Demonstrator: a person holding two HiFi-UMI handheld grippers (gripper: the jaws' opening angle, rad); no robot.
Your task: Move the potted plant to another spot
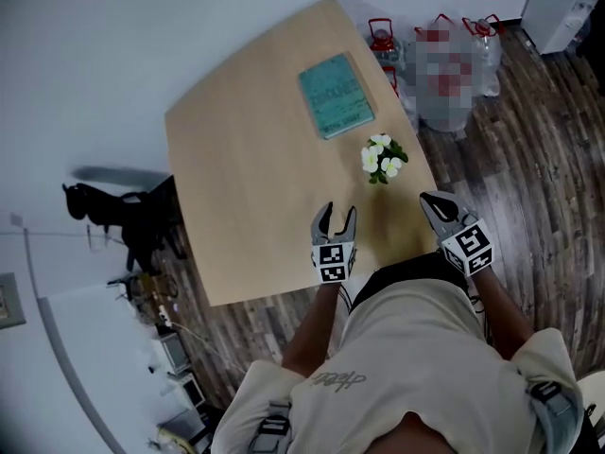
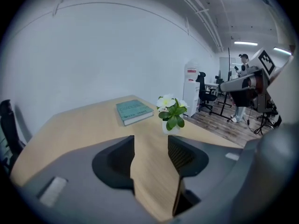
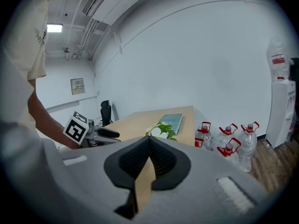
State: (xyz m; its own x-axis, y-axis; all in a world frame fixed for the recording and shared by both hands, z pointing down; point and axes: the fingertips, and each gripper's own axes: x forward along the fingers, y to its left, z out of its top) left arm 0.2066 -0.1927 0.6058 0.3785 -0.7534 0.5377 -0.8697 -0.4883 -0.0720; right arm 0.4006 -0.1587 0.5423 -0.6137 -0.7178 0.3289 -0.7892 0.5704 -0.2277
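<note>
The potted plant (image 1: 383, 159), white flowers and green leaves in a small white pot, stands upright on the wooden table (image 1: 246, 178) near its right edge. It also shows in the left gripper view (image 2: 172, 115) and the right gripper view (image 3: 163, 129). My left gripper (image 1: 337, 214) hovers over the table's near edge, short of the plant and to its left. Its jaws stand apart with only bare table between them (image 2: 150, 146). My right gripper (image 1: 433, 200) is just off the table's right edge, near the plant, jaws shut on nothing (image 3: 149, 141).
A teal book (image 1: 334, 95) lies flat on the table beyond the plant. Several water bottles with red handles (image 3: 229, 143) stand on the wood floor to the right, beside a white water dispenser (image 3: 285, 111). A black office chair (image 1: 132, 216) sits left of the table.
</note>
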